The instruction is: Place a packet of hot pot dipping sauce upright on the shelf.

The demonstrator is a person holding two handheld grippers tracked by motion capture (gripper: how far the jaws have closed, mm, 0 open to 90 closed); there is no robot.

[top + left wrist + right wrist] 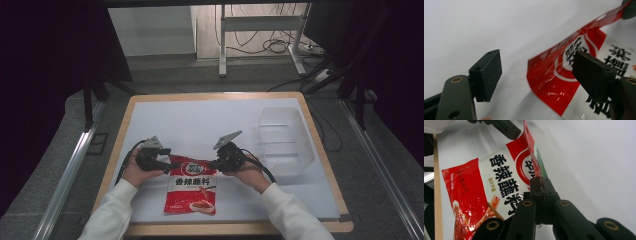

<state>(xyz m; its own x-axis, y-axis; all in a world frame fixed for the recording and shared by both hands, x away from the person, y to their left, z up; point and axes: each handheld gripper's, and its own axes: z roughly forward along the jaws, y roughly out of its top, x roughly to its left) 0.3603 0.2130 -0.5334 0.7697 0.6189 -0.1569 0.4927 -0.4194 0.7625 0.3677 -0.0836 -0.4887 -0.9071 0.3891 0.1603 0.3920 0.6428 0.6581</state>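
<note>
A red and white seasoning packet (191,192) with black lettering lies on the white table sheet near the front edge. My right gripper (214,164) is shut on the packet's top edge; in the right gripper view its jaws (540,183) pinch the raised red rim of the packet (499,182). At the packet's top left corner, my left gripper (166,163) stands open. In the left gripper view the packet's red corner (554,82) lies between the two pads (489,72), untouched by either. A hand holds each gripper.
A clear plastic bin (283,140) with compartments stands on the right side of the table. The white sheet (200,120) covers a wooden table with a bare rim (235,229) at the front. A metal frame and cables lie on the floor beyond.
</note>
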